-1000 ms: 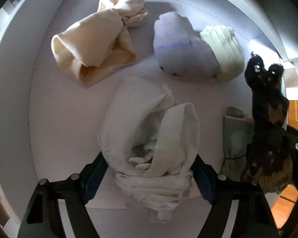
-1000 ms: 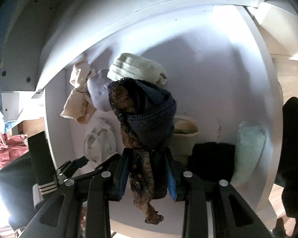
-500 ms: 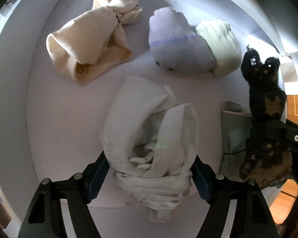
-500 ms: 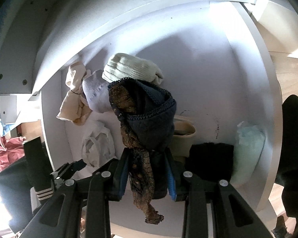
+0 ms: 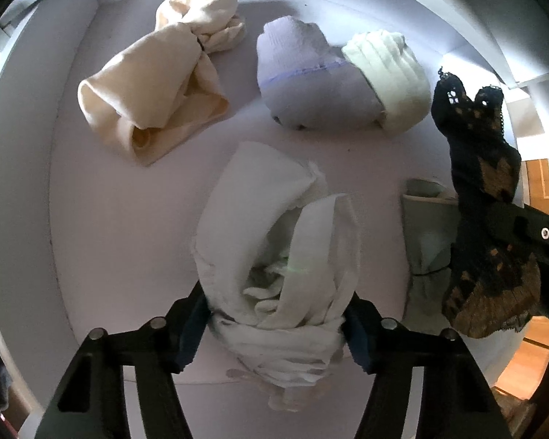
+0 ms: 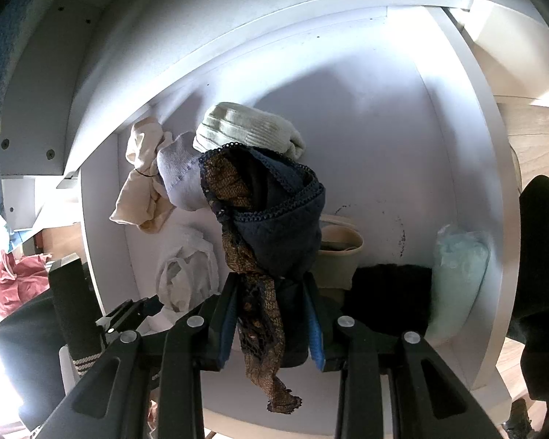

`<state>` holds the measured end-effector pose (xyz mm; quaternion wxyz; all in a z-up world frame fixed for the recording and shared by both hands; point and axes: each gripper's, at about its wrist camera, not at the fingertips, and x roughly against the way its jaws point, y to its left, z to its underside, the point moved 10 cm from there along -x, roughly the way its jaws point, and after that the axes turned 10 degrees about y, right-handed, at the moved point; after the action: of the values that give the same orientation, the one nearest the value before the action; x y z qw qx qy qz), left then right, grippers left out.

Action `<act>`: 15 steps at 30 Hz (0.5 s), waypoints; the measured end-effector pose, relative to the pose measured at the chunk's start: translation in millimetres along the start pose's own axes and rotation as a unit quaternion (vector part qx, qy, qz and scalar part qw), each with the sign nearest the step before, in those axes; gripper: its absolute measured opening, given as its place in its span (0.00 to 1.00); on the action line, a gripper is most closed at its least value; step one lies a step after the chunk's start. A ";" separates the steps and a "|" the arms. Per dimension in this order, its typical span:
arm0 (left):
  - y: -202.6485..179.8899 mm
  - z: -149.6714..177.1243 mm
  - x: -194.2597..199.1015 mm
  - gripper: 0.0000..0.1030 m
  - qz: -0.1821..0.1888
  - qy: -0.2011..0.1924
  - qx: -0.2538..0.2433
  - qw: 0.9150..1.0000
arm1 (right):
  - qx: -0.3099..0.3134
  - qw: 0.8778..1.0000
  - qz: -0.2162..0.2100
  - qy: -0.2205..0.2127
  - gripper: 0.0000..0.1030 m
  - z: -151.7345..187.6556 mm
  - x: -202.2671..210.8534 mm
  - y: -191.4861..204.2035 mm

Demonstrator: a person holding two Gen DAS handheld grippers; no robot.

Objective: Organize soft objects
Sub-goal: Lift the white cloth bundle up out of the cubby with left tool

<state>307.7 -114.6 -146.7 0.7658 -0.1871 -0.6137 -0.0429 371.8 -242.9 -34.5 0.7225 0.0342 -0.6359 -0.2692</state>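
The white garment bundle (image 5: 278, 274) lies on the white drawer floor (image 5: 120, 226) between the left tongs (image 5: 276, 323), whose jaws have just been closing onto its sides. The right tongs (image 6: 272, 314) are clamped on a dark lace garment (image 6: 271, 226) above the drawer.

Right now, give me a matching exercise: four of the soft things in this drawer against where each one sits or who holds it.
Things:
1. white bundle
2. dark lace garment
3. cream garment
4. pale green ribbed roll

Places:
A. far left of the drawer, lying loose
B. between the left tongs
C. gripped in the right tongs
D. against the lavender bundle

Pairs: 1-B, 2-C, 3-A, 4-D
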 end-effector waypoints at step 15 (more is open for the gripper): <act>5.9 -0.3 42.3 0.60 0.027 -0.048 0.014 0.998 | -0.008 1.000 -0.003 -0.005 0.31 -0.4 4.5 -1.4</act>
<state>320.0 -102.3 -107.7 0.7389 -0.1947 -0.6450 -0.0041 372.0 -246.2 -31.1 0.7189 0.0289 -0.6372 -0.2764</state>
